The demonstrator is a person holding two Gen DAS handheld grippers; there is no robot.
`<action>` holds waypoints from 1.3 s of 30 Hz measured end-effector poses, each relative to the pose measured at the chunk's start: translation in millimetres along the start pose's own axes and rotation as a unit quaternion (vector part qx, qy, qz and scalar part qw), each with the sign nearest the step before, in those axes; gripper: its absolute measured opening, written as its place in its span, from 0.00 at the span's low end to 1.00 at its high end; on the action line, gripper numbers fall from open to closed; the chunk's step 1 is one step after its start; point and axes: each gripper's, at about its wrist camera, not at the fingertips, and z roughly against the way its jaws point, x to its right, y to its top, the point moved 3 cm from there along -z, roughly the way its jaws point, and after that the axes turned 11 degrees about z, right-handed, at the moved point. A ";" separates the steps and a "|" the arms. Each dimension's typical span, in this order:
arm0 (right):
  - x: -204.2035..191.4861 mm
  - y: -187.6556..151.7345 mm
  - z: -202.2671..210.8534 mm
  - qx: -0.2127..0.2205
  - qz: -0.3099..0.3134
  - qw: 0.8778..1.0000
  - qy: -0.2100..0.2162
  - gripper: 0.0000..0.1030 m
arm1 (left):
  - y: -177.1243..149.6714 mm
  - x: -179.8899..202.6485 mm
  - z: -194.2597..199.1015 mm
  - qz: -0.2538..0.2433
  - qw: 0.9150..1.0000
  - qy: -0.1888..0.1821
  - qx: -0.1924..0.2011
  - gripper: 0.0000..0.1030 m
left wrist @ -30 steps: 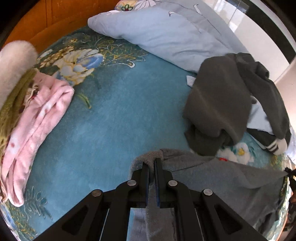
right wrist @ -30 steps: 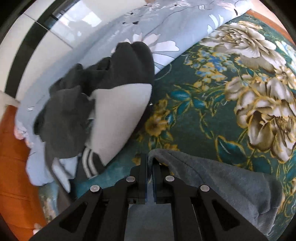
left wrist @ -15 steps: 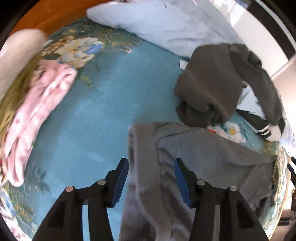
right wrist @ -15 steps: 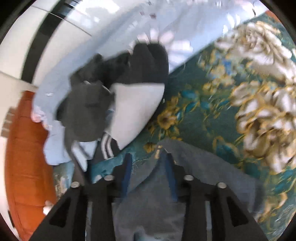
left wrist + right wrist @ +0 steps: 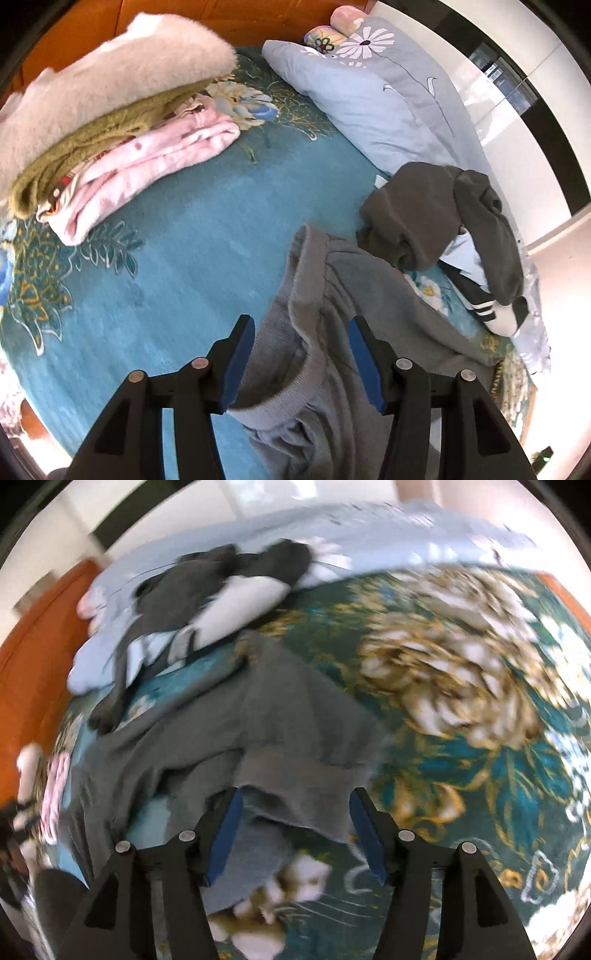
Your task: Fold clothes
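Note:
A grey sweatshirt [image 5: 332, 317] lies folded over on the teal flowered bedspread [image 5: 177, 258]. My left gripper [image 5: 301, 328] hovers above its ribbed edge, jaws opening, and the blue pads do not press the cloth. In the blurred right wrist view the same grey sweatshirt [image 5: 258, 716] spreads below my right gripper [image 5: 295, 801], whose jaws are also opening with nothing pinched. A heap of dark grey clothes [image 5: 443, 214] lies just beyond the sweatshirt.
A stack of folded clothes [image 5: 110, 122], pink, olive and fluffy cream, sits at the left by the orange headboard [image 5: 74, 33]. A light blue flowered quilt [image 5: 376, 99] lies along the far side. The dark heap with a white panel [image 5: 236, 598] rests against the quilt.
Both grippers let go of the grey sweatshirt's edge and opened. They drew back and rose, and the sweatshirt now lies flat on the bed.

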 end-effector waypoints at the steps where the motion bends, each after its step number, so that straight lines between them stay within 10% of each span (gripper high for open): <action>1: -5.9 1.1 -4.7 0.003 0.006 1.000 0.004 0.67 | -1.2 3.1 3.0 -0.003 1.000 -0.003 0.003 0.56; 6: -6.1 5.4 -33.7 -0.022 -0.011 1.000 -0.007 0.69 | -5.4 8.7 17.6 -0.005 1.000 -0.015 0.015 0.56; 10: 13.1 7.8 -39.2 -0.042 -0.048 0.998 -0.030 0.05 | -10.2 -2.1 19.0 0.002 1.000 -0.004 0.013 0.56; 25: 166.8 156.0 13.6 0.029 -0.111 0.973 -0.201 0.04 | -24.1 -42.3 15.3 0.025 0.999 0.024 -0.014 0.56; 30: 171.1 174.1 5.5 0.040 -0.152 0.970 -0.186 0.05 | -31.2 -51.1 18.8 0.034 0.999 0.007 -0.017 0.58; 34: 157.3 174.5 15.4 0.060 -0.165 0.970 -0.167 0.44 | -40.3 -61.2 6.9 0.032 0.999 -0.002 -0.044 0.61; 39: 108.7 114.0 8.3 0.023 -0.122 0.990 -0.066 0.44 | -52.3 -67.7 -27.9 -0.002 0.996 0.017 -0.090 0.61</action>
